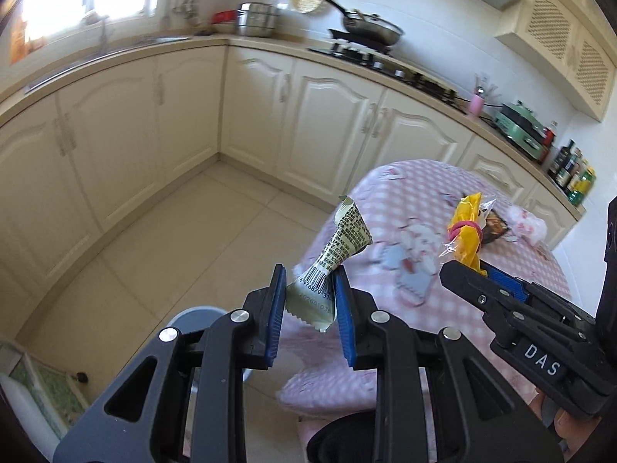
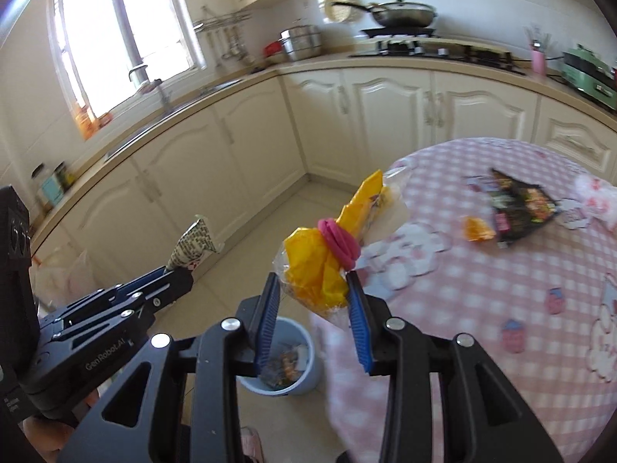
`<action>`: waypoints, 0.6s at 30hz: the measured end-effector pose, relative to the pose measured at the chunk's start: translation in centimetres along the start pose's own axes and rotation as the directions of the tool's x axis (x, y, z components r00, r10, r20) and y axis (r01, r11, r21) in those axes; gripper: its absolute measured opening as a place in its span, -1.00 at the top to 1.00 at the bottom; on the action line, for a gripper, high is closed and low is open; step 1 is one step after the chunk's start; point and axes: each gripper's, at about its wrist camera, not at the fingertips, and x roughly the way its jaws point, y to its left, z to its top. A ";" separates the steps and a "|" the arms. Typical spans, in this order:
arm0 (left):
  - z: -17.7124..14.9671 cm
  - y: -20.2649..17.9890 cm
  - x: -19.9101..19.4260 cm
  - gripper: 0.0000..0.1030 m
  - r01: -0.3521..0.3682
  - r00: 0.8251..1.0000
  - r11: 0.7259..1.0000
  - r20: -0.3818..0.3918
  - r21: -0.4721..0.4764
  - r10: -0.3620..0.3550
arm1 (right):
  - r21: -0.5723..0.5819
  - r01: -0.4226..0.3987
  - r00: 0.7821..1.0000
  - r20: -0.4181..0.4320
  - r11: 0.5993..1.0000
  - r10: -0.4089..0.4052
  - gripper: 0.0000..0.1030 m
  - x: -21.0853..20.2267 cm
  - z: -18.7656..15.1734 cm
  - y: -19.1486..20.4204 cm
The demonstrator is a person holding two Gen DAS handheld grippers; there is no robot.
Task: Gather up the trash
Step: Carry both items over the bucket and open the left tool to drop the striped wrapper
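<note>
Midway. Left tool clamped on pale wrapper, right tool on yellow bag. Bin lower centre, partly filled. Dark packet, orange scrap left on desk, right.

Both wrist views look steeply down, sharing the table and stove.

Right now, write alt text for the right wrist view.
The right gripper holds a yellow bag tied with a pink band above a blue bin. A black wrapper lies on the pink checked table.
</note>
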 end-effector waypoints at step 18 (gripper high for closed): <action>-2.7 11.2 4.2 0.54 -0.140 0.984 0.978 -0.134 -0.157 0.120 | -0.095 -0.110 0.974 -0.208 0.989 0.088 0.34 11.8 -3.5 10.7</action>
